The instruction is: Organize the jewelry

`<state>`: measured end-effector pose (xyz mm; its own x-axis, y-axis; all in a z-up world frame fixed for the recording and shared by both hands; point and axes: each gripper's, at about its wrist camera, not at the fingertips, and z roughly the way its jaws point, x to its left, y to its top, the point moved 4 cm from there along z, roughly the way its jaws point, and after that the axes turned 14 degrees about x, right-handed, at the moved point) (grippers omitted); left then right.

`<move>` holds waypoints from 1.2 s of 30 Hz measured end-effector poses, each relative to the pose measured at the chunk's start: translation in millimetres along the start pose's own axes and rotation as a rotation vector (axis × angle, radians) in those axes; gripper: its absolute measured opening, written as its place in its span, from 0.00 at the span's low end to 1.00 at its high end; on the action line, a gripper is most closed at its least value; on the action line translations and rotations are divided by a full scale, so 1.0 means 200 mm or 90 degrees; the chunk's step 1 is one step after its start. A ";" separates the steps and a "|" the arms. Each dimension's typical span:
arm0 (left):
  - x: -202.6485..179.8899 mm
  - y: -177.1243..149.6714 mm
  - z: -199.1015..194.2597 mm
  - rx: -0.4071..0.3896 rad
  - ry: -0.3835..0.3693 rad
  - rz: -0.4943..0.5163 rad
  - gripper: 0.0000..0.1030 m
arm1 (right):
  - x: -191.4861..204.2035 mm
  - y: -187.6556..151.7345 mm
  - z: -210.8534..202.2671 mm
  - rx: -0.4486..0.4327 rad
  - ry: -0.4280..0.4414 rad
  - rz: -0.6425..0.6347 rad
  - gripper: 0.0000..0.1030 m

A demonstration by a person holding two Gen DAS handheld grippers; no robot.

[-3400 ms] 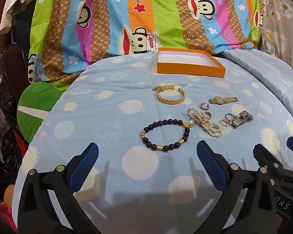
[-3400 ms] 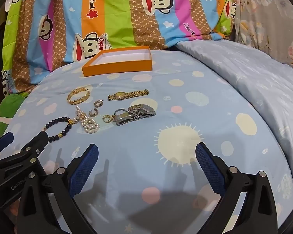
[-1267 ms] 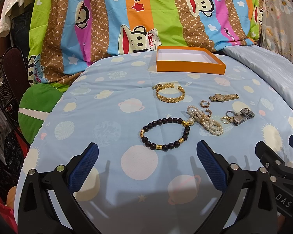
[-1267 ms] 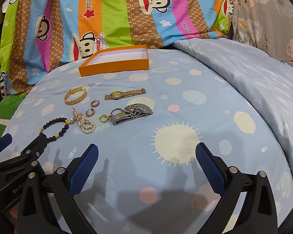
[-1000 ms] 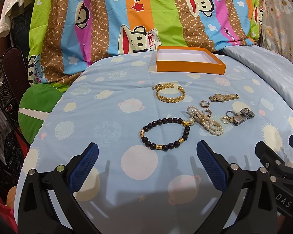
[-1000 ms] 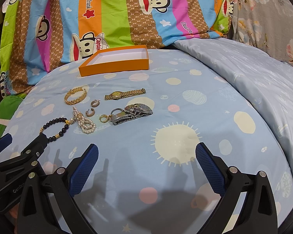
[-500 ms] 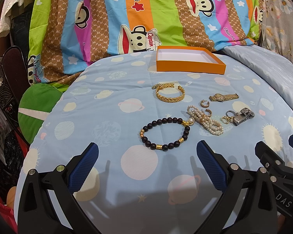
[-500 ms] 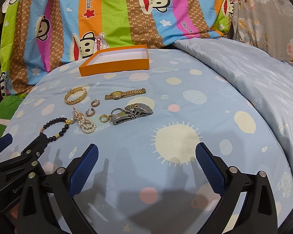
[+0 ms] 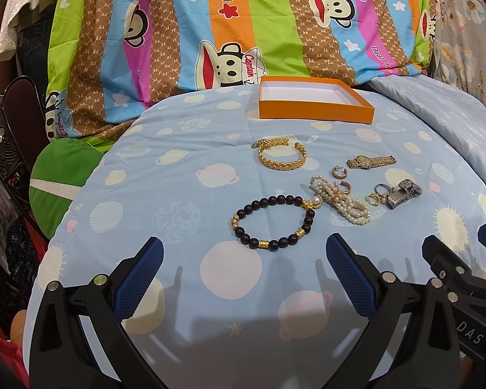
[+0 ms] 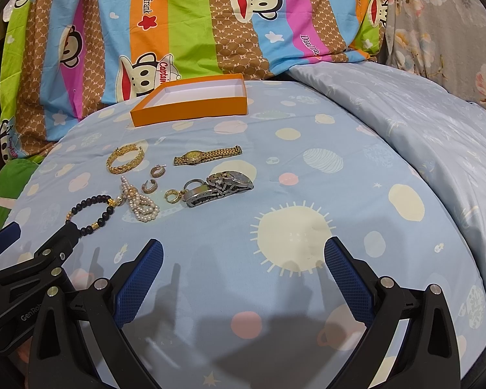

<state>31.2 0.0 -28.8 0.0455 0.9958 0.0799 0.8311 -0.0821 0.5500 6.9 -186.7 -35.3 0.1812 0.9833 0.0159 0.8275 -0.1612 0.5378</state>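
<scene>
My tongs: I am holding my left gripper (image 9: 243, 270) and right gripper (image 10: 243, 270) wide apart, gripping nothing.
Bead bracelet (image 9: 273, 220): lying flat just ahead of my left one.
Box (image 9: 314, 100): sitting farther back.

Matt printed cotton bedsheet (image 9: 184, 194); matt orange cardboard tray (image 9: 314, 110); shiny gold metal bangle (image 9: 282, 159); glossy dark bead bracelet (image 9: 273, 220); textured blue rubber finger pads (image 10: 139, 282).
</scene>
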 end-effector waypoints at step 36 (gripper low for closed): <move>0.19 0.15 0.16 0.034 -0.062 -0.010 0.95 | -0.02 0.29 0.27 0.069 0.037 0.097 0.50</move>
<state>75.0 36.6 -36.0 0.0838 0.9964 -0.0114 0.8603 -0.0666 0.5054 83.3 -205.1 -50.0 0.2801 0.9496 0.1409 0.8458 -0.3136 0.4317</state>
